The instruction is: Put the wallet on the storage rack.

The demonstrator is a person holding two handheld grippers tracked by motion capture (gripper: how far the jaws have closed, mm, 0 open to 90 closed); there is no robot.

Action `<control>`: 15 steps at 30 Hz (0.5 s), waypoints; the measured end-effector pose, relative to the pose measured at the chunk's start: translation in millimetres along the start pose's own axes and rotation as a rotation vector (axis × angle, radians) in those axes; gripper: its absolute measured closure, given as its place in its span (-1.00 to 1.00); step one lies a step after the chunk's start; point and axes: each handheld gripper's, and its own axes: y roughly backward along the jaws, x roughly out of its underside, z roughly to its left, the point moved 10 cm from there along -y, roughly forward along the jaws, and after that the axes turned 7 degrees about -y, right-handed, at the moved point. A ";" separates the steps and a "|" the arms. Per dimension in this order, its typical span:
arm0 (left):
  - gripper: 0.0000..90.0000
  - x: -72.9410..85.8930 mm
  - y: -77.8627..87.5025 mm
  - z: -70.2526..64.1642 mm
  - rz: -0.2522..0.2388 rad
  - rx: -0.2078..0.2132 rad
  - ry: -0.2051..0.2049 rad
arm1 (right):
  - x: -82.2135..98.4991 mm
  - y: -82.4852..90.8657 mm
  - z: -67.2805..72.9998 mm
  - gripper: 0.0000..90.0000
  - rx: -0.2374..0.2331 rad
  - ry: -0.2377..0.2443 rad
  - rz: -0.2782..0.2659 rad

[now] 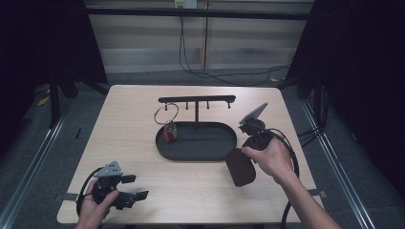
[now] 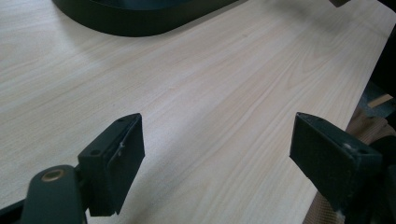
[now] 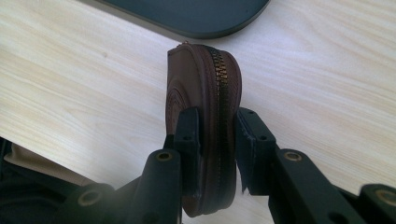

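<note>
My right gripper (image 3: 212,128) is shut on a brown zipped leather pouch (image 3: 201,88), its pads pressed on both flat sides with the zipper edge facing the camera. In the high view the pouch (image 1: 240,167) hangs above the table just right of the black oval tray (image 1: 200,148), with the right gripper (image 1: 246,149) over it. The tray carries a black T-shaped hanger stand (image 1: 197,100); a metal ring with a colourful keychain (image 1: 169,131) hangs from its left peg. My left gripper (image 1: 138,187) rests open near the table's front left corner, and its jaws (image 2: 215,158) stand wide over bare wood.
The light wooden table (image 1: 143,105) has its front edge close to both hands. Cables run across the floor behind the table (image 1: 224,76). Dark curtains flank both sides.
</note>
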 end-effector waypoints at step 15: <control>-0.62 -0.5 0.8 -0.4 -0.007 0.012 0.009 | -14.0 6.7 3.2 0.58 0.017 0.023 0.007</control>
